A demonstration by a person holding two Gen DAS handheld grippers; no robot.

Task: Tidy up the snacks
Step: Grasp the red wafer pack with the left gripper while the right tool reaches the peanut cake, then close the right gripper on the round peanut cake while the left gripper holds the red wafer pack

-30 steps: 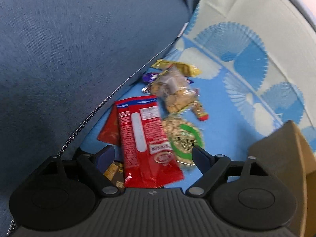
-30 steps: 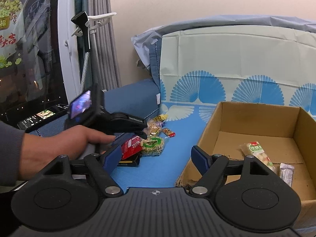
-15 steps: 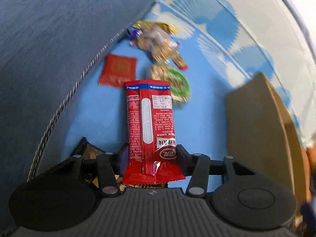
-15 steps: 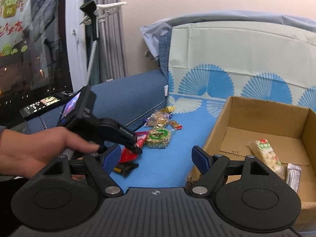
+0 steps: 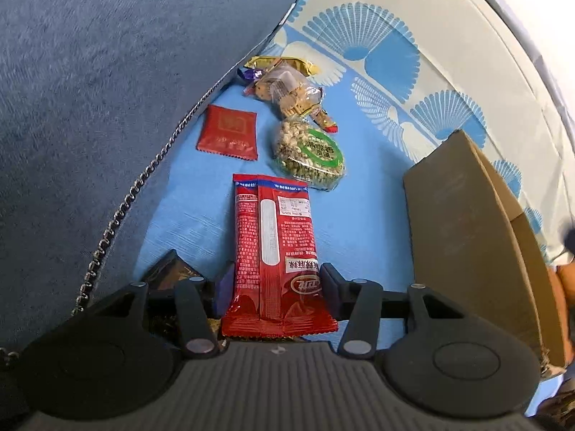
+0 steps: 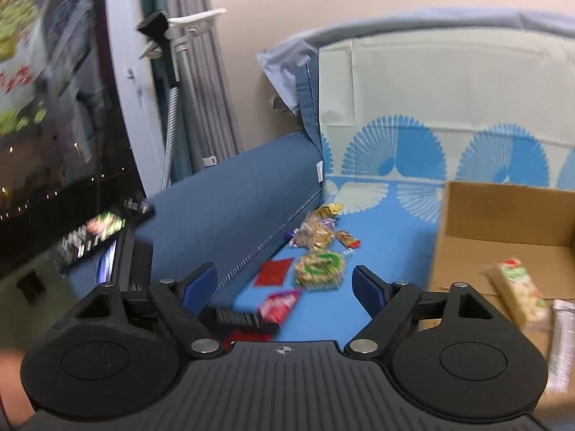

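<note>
My left gripper is shut on a long red snack bar, gripped near its lower end and held above the blue mat. In the right wrist view that bar shows blurred, low at the centre. On the mat lie a small red sachet, a round green-labelled nut cake, a clear biscuit pack and a gold candy. My right gripper hangs over the mat with its jaws opening and nothing between them. The cardboard box stands to its right.
A blue sofa arm borders the mat on the left. A dark packet lies under my left finger. The box holds a pale snack pack and a silvery packet. A dark window and grey curtain stand far left.
My left gripper closed on the red bar and drew it back from the pile, uncovering the red sachet. My right gripper rose, swung left, and its jaws widened.
</note>
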